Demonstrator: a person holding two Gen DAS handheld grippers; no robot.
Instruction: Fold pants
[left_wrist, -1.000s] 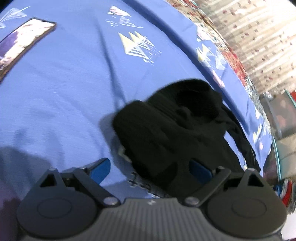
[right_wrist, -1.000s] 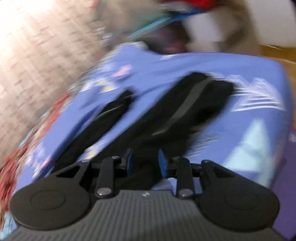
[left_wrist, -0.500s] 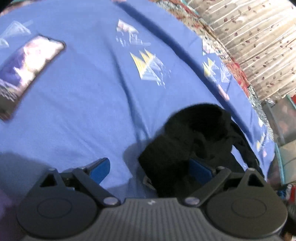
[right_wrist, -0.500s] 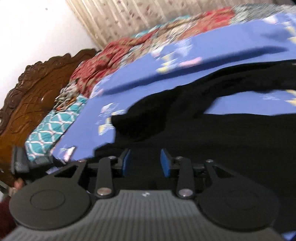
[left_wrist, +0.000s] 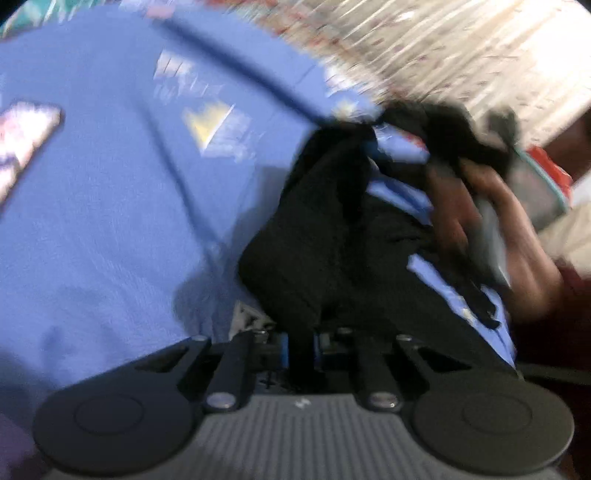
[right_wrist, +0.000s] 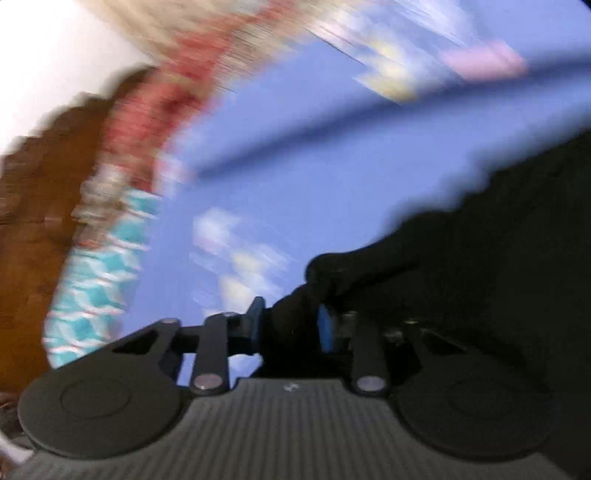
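- Lying toward the left side of the bed, a framed-looking patterned patch is showing on the blue bedsheet, well apart from the garment; blur is hiding what it is.
- Moving rightward in the left wrist view, the black pants are sitting bunched on the sheet toward the bed's right edge, part of them hanging lifted rather than lying flat.
- The left gripper is pinching a fold of the pants, its blue pads drawn close with dark cloth between them.
- Further right, the person's right hand is appearing beside the lifted cloth, blurred.
- In the right wrist view, a carved wooden headboard and a teal patterned pillow are standing at the left, at the head of the bed.
- The right gripper is clenching a dark ridge of the pants, which are filling the right of that view.
- The fabric is looking soft, light and limp, so it is likely to sag and slip between the two grips; taking hold at the waistband or a hem edge, with a thick enough pinch, is probably the safest way to carry a fold over cleanly.
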